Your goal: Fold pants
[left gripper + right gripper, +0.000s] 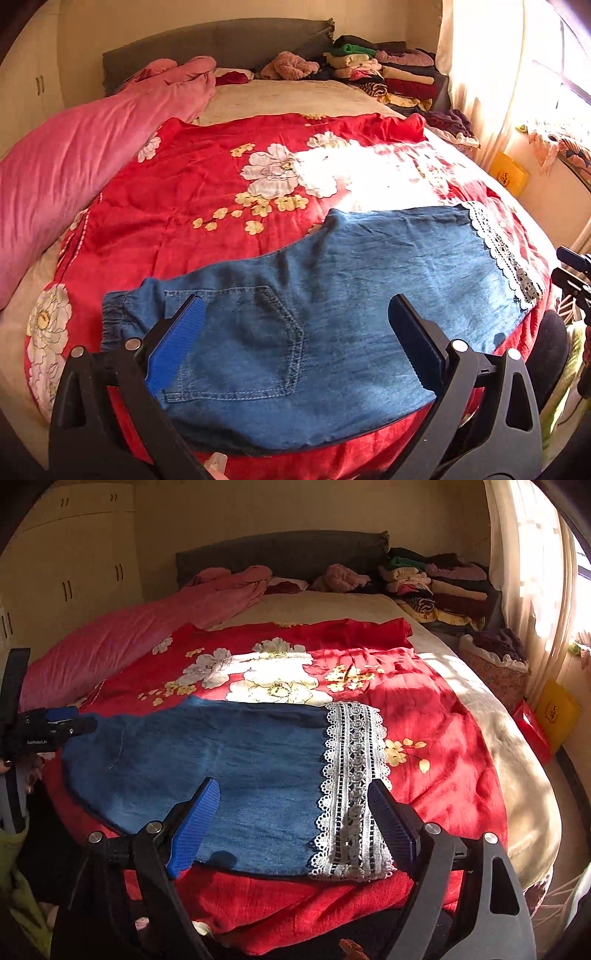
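Left wrist view: the left hand-held gripper [295,343] has its jaws spread wide with nothing between them, one ribbed blue pad [176,345] facing the lens and the other seen dark in shadow, both mounted on black angular arms with round metal pins. Beneath and ahead of them lie the denim pants [332,291], a soft, faintly creased blue fabric spread flat near the front edge of the bed, on a red floral bedspread [207,195] of slightly glossy, wrinkled cloth printed with white and yellow blossoms. A stitched patch pocket [240,343] with a pointed lower edge sits between the jaws; the gathered elastic waistband [118,317] lies at the left, and a white lace hem [506,254] with a scalloped edge at the right. A plush pink quilt [74,166] runs along the left side, and a stack of folded clothes [388,74] stands by the grey headboard [207,44]. Right wrist view: the right hand-held gripper [295,827] is likewise spread apart and empty, poised over the leg end of the pants [229,760], its right jaw directly above the openwork lace hem [351,786]. The left hand-held gripper [59,720] appears at the left margin near the waistband end. Cream cupboard doors [74,565] fill the far wall.
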### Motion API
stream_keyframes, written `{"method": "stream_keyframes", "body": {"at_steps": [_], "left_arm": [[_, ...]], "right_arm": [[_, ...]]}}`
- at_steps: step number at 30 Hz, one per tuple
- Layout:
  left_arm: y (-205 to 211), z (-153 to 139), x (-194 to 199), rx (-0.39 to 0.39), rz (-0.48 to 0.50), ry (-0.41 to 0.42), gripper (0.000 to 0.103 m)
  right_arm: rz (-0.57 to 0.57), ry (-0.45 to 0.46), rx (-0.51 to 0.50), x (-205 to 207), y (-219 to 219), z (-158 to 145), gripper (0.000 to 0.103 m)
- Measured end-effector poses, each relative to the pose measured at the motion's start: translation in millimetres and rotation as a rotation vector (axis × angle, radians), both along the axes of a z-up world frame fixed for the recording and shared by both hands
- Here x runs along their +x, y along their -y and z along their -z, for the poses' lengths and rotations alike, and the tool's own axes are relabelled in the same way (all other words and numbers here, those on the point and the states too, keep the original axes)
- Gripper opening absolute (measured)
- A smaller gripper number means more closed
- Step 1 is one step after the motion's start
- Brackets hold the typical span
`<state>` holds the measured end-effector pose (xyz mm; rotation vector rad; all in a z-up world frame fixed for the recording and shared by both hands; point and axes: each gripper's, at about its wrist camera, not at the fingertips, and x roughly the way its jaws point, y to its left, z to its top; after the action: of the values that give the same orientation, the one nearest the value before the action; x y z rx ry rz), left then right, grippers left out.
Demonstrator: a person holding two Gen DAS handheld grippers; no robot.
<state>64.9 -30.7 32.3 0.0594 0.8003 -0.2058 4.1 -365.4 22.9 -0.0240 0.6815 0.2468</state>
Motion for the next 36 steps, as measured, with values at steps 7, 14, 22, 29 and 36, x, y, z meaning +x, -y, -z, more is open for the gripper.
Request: {"method": "stream_keyframes", "body": {"at_steps": [7, 14, 22, 29, 36], "left_arm": [[46.0, 19.3, 22.0, 0.043, 0.102, -0.035, 0.093], [71.8, 60.0, 36.4, 0.067, 0.154, -0.119, 0.093], [77.2, 82.6, 37.9, 0.09, 0.175, -0.154, 0.093], [77.1, 80.9, 36.8, 0.081, 0.173, -0.147, 0.093], [82.5, 58.2, 23.6, 0.067, 0.195, -0.114, 0.093]], "right_arm": [[-0.041, -0.058, -0.02, 11.6, -27.2, 21.6, 0.081], [-0.039, -0.138, -0.047, 24.7, -42.2, 47.3, 0.082], [-0.005, -0.254, -0.05, 37.5, -35.7, 78.3, 0.082], [-0.032, -0.234, -0.057, 35.1, -41.1, 76.1, 0.092], [-0.003, -0.139, -0.005, 21.3, -26.9, 49.4, 0.096]]}}
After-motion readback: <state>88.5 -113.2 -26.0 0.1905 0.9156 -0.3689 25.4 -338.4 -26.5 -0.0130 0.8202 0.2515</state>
